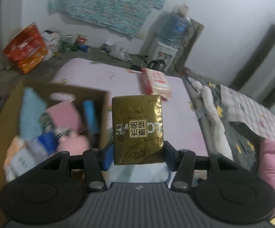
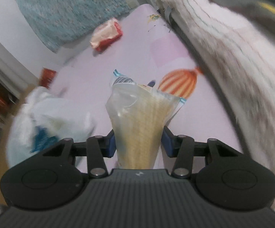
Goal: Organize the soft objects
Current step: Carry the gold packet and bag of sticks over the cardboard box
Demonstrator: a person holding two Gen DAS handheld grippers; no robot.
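Observation:
My left gripper (image 1: pixel 138 153) is shut on a gold tissue pack (image 1: pixel 137 127) and holds it upright above the pink mat (image 1: pixel 91 76), just right of a cardboard box (image 1: pixel 103 117) holding several soft items in pink, blue and white. My right gripper (image 2: pixel 138 142) is shut on a clear bag of yellowish cloth (image 2: pixel 139 121) with a blue-striped top, held above the pink mat (image 2: pixel 129 53). A red and white tissue pack (image 1: pixel 155 81) lies on the mat further back; it also shows in the right wrist view (image 2: pixel 107 35).
A bed with white, grey and pink bedding (image 1: pixel 238 117) borders the mat on the right. A white plastic bag with something blue (image 2: pixel 48 121) lies left of my right gripper. A water dispenser (image 1: pixel 166 51), orange bags (image 1: pixel 27 47) and clutter line the far wall.

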